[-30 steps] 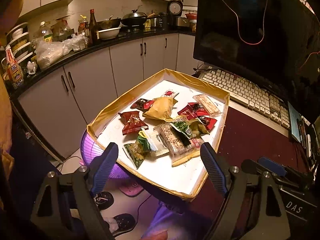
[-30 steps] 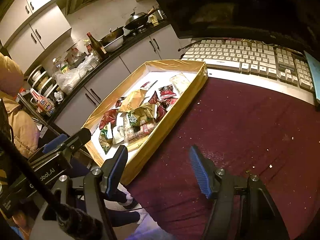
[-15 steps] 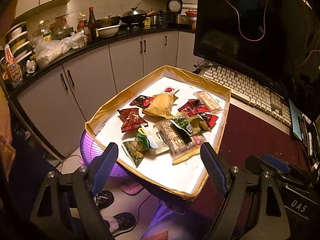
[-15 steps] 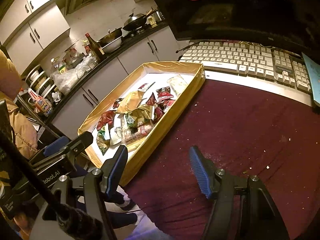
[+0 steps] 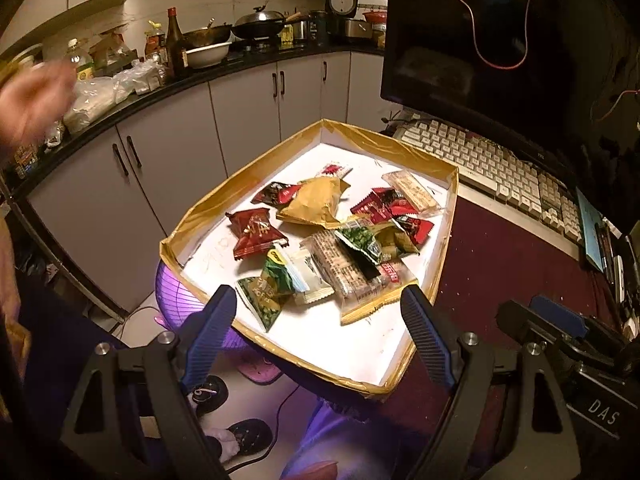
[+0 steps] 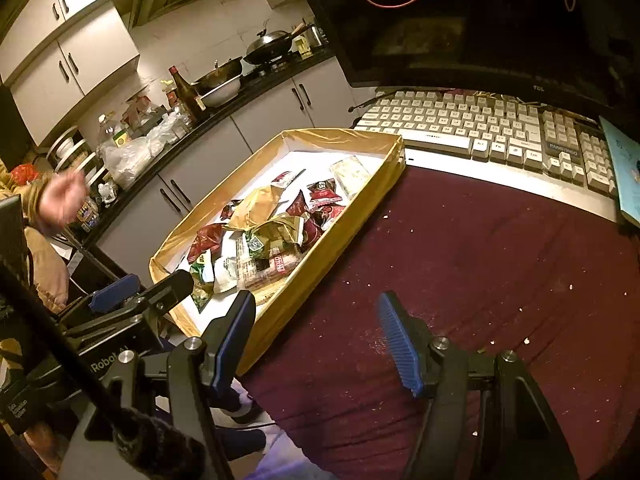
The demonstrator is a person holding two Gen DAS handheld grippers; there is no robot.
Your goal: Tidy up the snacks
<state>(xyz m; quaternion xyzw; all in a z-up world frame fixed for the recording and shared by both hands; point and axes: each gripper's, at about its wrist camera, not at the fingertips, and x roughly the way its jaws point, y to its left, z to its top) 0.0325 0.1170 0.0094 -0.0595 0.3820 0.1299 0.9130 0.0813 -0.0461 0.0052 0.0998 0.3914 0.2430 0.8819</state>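
A shallow white tray with a gold-taped rim (image 5: 448,216) (image 6: 340,236) holds a loose pile of snack packets: a yellow bag (image 5: 316,202) (image 6: 256,208), red packets (image 5: 254,232), green packets (image 5: 266,290) and a clear cracker pack (image 5: 344,268). My left gripper (image 5: 320,316) is open and empty, just before the tray's near corner. My right gripper (image 6: 316,324) is open and empty, over the dark red cloth beside the tray's right wall. The left gripper's body (image 6: 132,304) shows in the right wrist view.
The tray sits on a table with a dark red cloth (image 6: 480,264). A keyboard (image 5: 496,168) (image 6: 480,128) and a dark monitor (image 5: 500,40) stand behind it. Kitchen cabinets and a cluttered counter (image 5: 180,72) lie to the left. A blurred hand (image 5: 32,96) (image 6: 60,196) is raised at the left.
A blurred bare hand has come into view at the left in both views. Both grippers have drifted slightly and stay open.
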